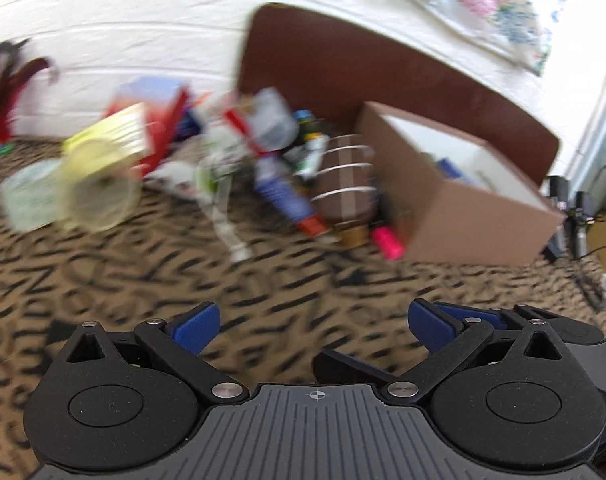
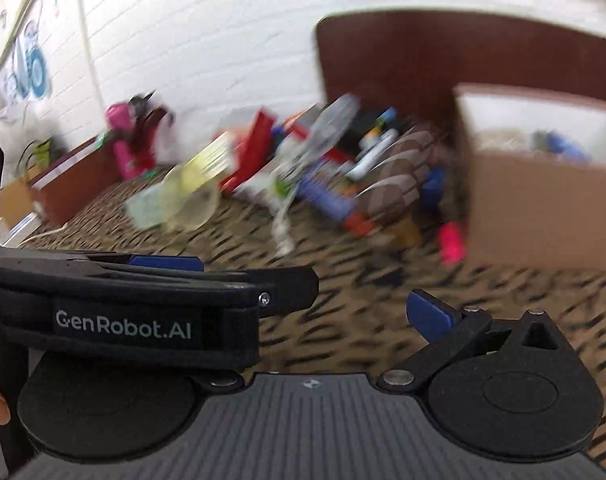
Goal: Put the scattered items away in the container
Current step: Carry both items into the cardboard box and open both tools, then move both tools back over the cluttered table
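Observation:
A pile of scattered items lies on the patterned carpet: a brown toy football (image 1: 345,178) (image 2: 399,184), a pink marker (image 1: 387,242) (image 2: 451,242), a blue tube (image 1: 285,196), a clear round lid (image 1: 99,188) (image 2: 191,204) and a yellow box (image 1: 111,132). A brown cardboard box (image 1: 455,216) (image 2: 543,204) stands open to their right with a few things inside. My left gripper (image 1: 313,322) is open and empty, well short of the pile. My right gripper (image 2: 315,308) is open and empty; the left gripper's body (image 2: 123,312) covers its left finger. Both views are blurred.
A dark brown board (image 1: 343,64) leans on the white brick wall behind the pile. A tripod and cables (image 1: 575,220) stand right of the box. A pink toy (image 2: 121,140) and a low brown box (image 2: 71,184) sit at far left.

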Motion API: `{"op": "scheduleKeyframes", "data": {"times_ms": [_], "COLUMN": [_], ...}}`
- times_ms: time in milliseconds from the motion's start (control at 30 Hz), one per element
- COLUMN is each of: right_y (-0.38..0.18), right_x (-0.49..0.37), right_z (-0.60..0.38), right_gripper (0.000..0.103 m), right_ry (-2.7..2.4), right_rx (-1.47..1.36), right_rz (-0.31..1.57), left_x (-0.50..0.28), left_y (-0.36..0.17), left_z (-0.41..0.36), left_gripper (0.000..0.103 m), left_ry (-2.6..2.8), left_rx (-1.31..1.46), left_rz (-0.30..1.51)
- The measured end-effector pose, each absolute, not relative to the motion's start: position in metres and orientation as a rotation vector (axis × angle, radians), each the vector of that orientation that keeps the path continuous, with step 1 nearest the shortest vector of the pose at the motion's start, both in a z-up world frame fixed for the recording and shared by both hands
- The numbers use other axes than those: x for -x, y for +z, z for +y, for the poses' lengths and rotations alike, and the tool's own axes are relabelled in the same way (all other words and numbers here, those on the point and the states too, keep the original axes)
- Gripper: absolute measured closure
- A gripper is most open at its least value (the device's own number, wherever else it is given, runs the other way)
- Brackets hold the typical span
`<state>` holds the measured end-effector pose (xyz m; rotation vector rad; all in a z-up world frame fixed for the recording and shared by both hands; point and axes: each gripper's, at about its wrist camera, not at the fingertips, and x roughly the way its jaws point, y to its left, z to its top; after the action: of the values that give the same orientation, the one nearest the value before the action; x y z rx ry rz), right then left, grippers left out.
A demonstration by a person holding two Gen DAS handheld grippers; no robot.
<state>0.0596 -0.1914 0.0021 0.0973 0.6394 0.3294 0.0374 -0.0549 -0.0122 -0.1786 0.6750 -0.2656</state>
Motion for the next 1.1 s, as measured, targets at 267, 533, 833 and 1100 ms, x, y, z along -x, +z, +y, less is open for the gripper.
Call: {"op": "scheduleKeyframes", "data": {"times_ms": [267,533,833,1100], "right_y": [-0.007,-0.006,-0.018,-0.028], "right_x": [-0.07,-0.105,-0.16,-0.201], "right_z": [-0.157,-0.185,-0.215,-0.236], "right_gripper": [0.0,0.004,0.023,0.039], "right_ry": [0.246,0.119,0.065,0.077], "right_rx": [-0.036,-0.105,-0.182,-0.305], "right_rz": [0.651,0.612,0.61,0.596], "left_x": [-0.051,-0.114,-0.192,-0.23], "left_y": [-0.017,-0.002,-0.02,-0.03], "left_z": [-0.001,-0.024,-0.052,-0.065], "left_gripper": [0.0,0.007,0.02,0.063], "left_ry": [-0.202,-0.303,-0.307,-0.286], "left_rx": [0.255,0.258,0.325,0.321], "left_rz": [0.655,0.612,0.658,0.695]}}
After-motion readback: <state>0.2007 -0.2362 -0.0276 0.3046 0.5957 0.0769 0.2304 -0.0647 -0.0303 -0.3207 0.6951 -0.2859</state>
